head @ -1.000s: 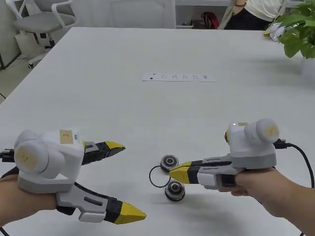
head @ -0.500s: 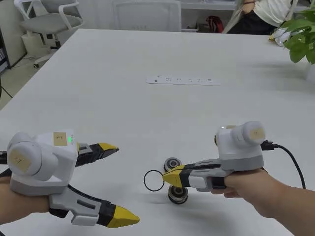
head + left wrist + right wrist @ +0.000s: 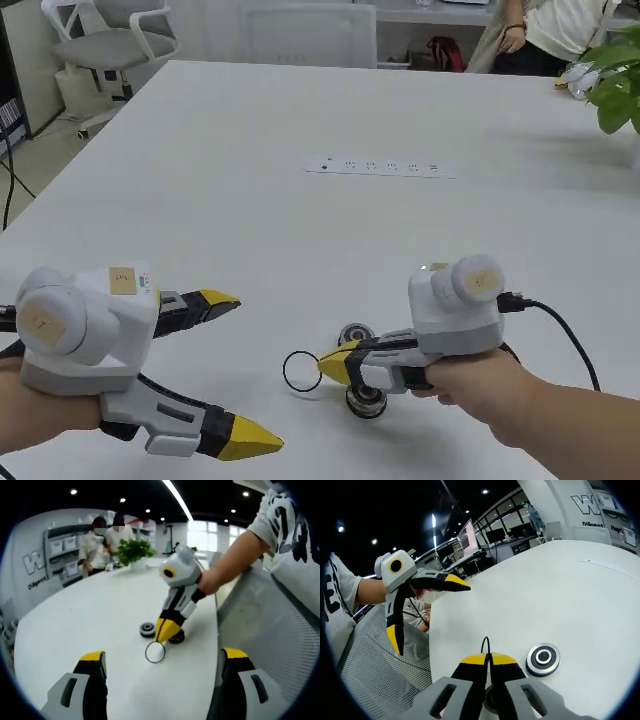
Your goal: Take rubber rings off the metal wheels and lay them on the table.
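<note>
Laying the pinched ring flat on the table

My right gripper was clenched on the thin black rubber ring, a limp, cord-thin loop close to the white table's near edge. It sat just beside the nearer small round metal wheel. I judged it best to lower until the loop lay flat, then release slowly so that tacky rubber would not cling to the yellow tips. The farther metal wheel showed a shiny hub inside a dark band. My left gripper hung released, well apart.
</note>
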